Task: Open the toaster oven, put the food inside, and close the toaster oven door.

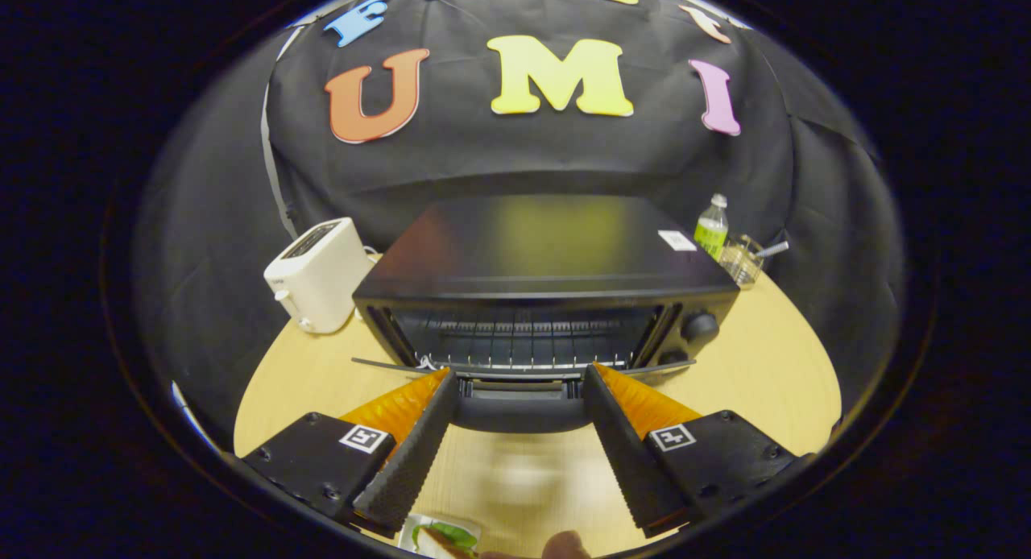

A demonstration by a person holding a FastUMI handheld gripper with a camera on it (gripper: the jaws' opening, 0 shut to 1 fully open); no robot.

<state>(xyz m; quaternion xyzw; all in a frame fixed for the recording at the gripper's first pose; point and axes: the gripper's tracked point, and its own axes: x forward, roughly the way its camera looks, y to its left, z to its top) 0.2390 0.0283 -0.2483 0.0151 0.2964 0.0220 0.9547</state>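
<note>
Spreading wide, the hand-held gripper (519, 386) holds nothing; its fingertips (441, 379) sit on either side of the handle (519, 410) of the oven door (523, 371), which hangs fully open. Left on the bench (773, 366) stands a white toaster (316, 275). At centre the oven (548, 289) shows its bare rack (523, 340). Right of it stand a bottle (712, 225) and a glass (741, 261). The food (441, 536) lies on a plate behind the fingers, beside a fingertip (565, 545) of the person.

The claw (519, 398) carries ribbed finger pads (411, 454), screwed housings and square black-and-white marker tags (366, 438).
</note>
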